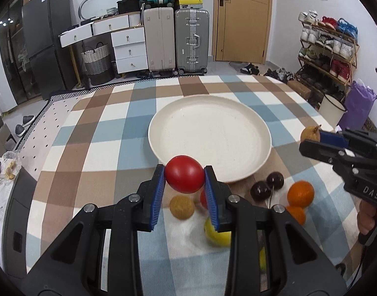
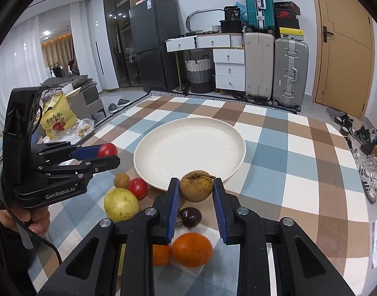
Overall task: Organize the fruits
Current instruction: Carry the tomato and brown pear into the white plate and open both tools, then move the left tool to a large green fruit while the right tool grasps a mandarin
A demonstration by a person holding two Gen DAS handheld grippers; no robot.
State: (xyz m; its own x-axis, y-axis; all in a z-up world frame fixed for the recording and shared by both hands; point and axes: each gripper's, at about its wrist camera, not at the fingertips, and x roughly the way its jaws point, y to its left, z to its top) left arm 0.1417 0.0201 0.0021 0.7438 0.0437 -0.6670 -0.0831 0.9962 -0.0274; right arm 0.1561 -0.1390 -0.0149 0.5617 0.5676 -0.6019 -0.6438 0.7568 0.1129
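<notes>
- Carrying step: left tongs (image 1: 184, 178) clenched on red tomato (image 1: 184, 177), right tongs (image 2: 196, 190) on brown pear (image 2: 196, 186).
- Next, probably: over white plate (image 2: 148, 157), then release.

A: that room's packed lol. Dark fridge (image 2: 155, 42) by the white wall, white drawer unit (image 2: 229, 70), woven basket (image 2: 199, 75) beside it.

B: yeah, and suitcases (image 2: 274, 69) stacked next to a wooden door (image 2: 341, 46). Shoe rack (image 1: 329, 51) on the right side, slippers (image 2: 119, 104) on the floor, ceiling spots glowing far left.
</notes>
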